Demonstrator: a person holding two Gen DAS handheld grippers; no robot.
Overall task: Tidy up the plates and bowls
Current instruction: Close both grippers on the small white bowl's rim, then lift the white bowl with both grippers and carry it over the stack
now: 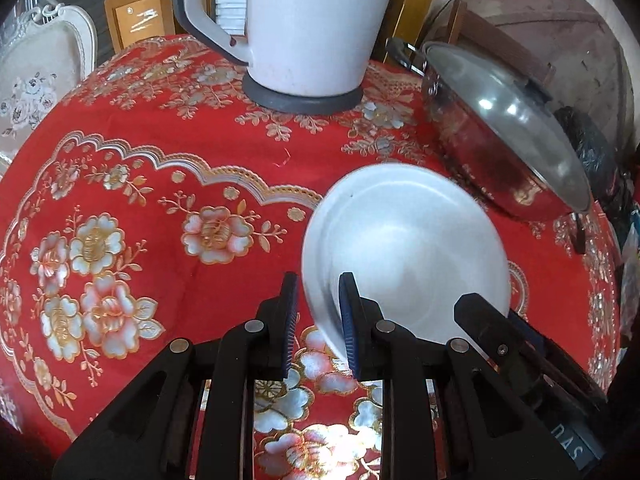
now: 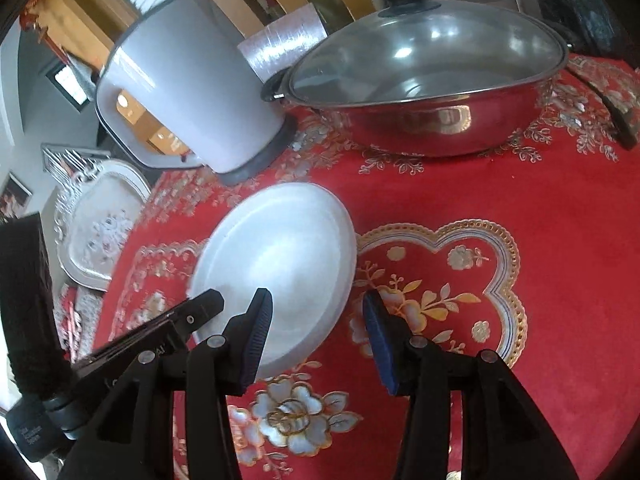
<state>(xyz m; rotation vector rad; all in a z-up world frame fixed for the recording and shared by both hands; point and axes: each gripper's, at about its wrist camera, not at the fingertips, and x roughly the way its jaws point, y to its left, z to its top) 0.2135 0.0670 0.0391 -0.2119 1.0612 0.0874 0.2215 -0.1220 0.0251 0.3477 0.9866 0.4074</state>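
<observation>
A white shallow plate (image 1: 404, 248) hangs just over the red flowered tablecloth (image 1: 140, 152). My left gripper (image 1: 318, 320) is shut on its near left rim, one blue pad on each face. In the right wrist view the same plate (image 2: 276, 264) lies left of centre, its lower right rim reaching in between the fingers of my right gripper (image 2: 318, 336). That gripper stands open, its pads wide apart and not pressing the rim. A finger (image 1: 476, 312) of the right gripper shows at the plate's right edge, and a finger (image 2: 204, 306) of the left one at its left edge.
A white electric kettle (image 1: 308, 28) on a dark base stands at the back of the table. A steel wok with a glass lid (image 2: 424, 80) sits to the right, close behind the plate. An ornate white chair (image 1: 40, 64) stands beyond the table's left edge.
</observation>
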